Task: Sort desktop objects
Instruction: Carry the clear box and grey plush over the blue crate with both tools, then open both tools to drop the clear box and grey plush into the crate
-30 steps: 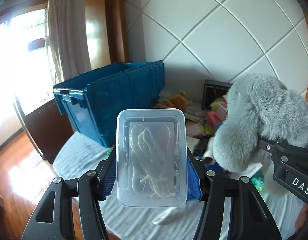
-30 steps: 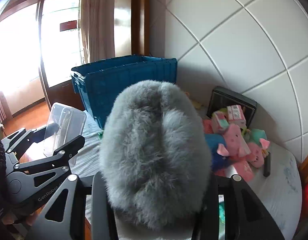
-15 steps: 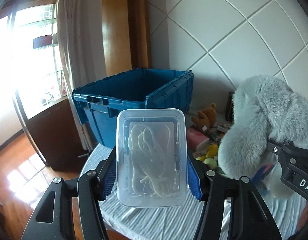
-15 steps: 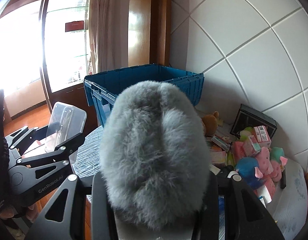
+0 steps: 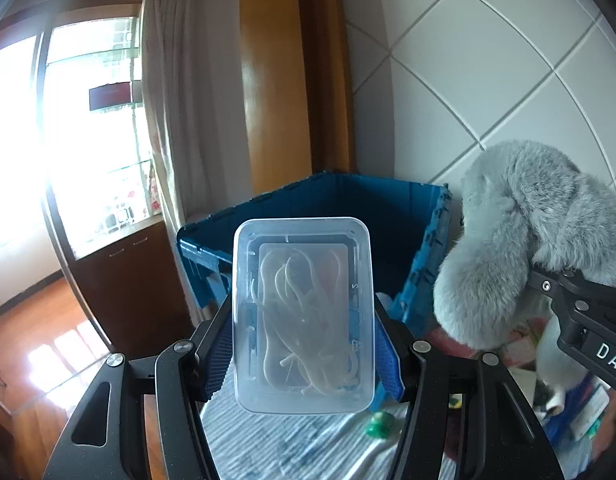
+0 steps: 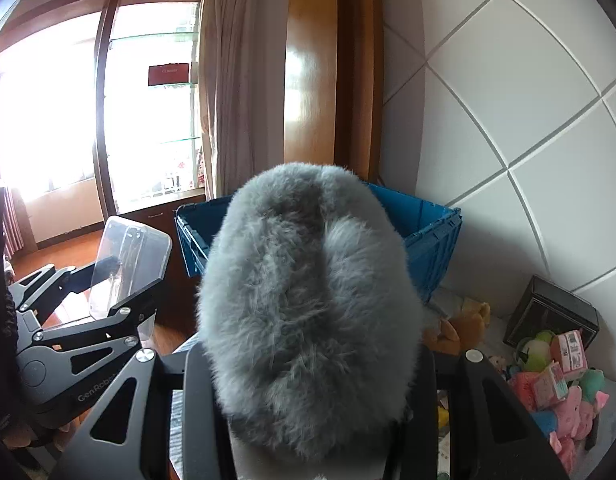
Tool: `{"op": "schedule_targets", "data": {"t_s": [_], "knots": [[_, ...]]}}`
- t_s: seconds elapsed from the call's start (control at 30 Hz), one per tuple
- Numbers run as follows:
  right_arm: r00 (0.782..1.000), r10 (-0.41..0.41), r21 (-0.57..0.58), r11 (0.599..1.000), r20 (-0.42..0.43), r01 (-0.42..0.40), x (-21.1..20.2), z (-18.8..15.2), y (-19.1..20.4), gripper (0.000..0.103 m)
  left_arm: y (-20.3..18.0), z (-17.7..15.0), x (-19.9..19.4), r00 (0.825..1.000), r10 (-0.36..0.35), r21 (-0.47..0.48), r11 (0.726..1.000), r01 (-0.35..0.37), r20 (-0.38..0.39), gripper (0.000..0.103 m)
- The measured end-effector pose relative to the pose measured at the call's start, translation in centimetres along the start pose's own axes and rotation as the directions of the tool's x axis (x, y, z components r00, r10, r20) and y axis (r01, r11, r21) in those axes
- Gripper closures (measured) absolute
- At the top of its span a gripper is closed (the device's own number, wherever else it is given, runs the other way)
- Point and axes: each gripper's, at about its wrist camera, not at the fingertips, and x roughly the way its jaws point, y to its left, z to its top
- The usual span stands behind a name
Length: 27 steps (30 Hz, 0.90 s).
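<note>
My left gripper [image 5: 303, 344] is shut on a clear plastic box [image 5: 303, 316] with pale thin pieces inside, held upright in the air in front of the open blue crate [image 5: 388, 216]. The box also shows at the left of the right wrist view [image 6: 127, 264]. My right gripper [image 6: 308, 384] is shut on a grey fluffy plush [image 6: 308, 312], held up to the right of the box. The plush also shows in the left wrist view [image 5: 520, 236]. The blue crate [image 6: 428, 240] stands behind it.
A striped cloth [image 5: 291, 448] covers the table, with a small green item [image 5: 378, 428] on it. Pink and green plush toys and small cartons [image 6: 556, 392] lie at the right, beside a dark box [image 6: 552, 312]. A brown plush [image 6: 456, 328] lies near the crate. The tiled wall is behind.
Both grippers have risen and tilted up with their loads; the crate's open top now sits lower and nearer in both views. Both grips are unchanged.
</note>
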Motion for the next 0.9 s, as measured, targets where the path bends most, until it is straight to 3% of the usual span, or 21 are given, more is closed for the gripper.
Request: {"op": "schedule_targets", "data": {"t_s": [0.2, 0.4, 0.6, 0.67, 0.7, 0.73, 0.77, 0.8, 0.83, 0.9], "knots": [[0.999, -0.041, 0.015, 0.999, 0.021, 0.041, 5.9, 4.1, 1.3, 0.063, 2.3, 3.8, 7.0, 0.999, -0.037, 0.024, 0.999, 0.037, 0.0, 0.043], [0.992, -0.129, 0.071, 0.989, -0.012, 0.13, 11.8, 6.3, 2.3, 0.063, 4.5, 7.0, 14.7, 0.992, -0.119, 0.064, 0.991, 0.121, -0.036, 0.043], [0.979, -0.204, 0.115, 0.972, -0.029, 0.206, 15.5, 7.6, 2.7, 0.062, 5.7, 8.7, 19.8, 0.979, -0.193, 0.089, 0.976, 0.198, -0.059, 0.043], [0.974, -0.227, 0.132, 0.965, -0.026, 0.228, 16.2, 8.0, 2.6, 0.05, 5.7, 8.6, 21.0, 0.972, -0.221, 0.086, 0.97, 0.227, -0.078, 0.042], [0.97, -0.241, 0.135, 0.961, -0.028, 0.242, 16.5, 8.1, 2.6, 0.047, 5.7, 8.6, 21.6, 0.968, -0.235, 0.084, 0.967, 0.242, -0.089, 0.037], [0.966, -0.256, 0.14, 0.956, -0.028, 0.257, 16.7, 8.2, 2.6, 0.036, 5.7, 8.5, 22.1, 0.965, -0.245, 0.083, 0.964, 0.253, -0.095, 0.028], [0.962, -0.271, 0.144, 0.952, -0.024, 0.272, 16.8, 8.2, 2.6, 0.019, 5.8, 8.4, 22.4, 0.964, -0.248, 0.084, 0.963, 0.256, -0.096, 0.025], [0.959, -0.284, 0.149, 0.947, -0.02, 0.284, 16.8, 8.3, 2.7, 0.014, 5.9, 8.3, 22.7, 0.963, -0.251, 0.084, 0.962, 0.259, -0.096, 0.023], [0.956, -0.294, 0.153, 0.944, -0.016, 0.293, 16.8, 8.3, 2.8, 0.003, 5.9, 8.2, 23.0, 0.962, -0.256, 0.085, 0.961, 0.264, -0.098, 0.022], [0.948, -0.316, 0.156, 0.936, -0.018, 0.315, 16.7, 8.2, 2.8, 0.0, 6.3, 8.3, 23.7, 0.959, -0.265, 0.083, 0.958, 0.274, -0.105, 0.021]]}}
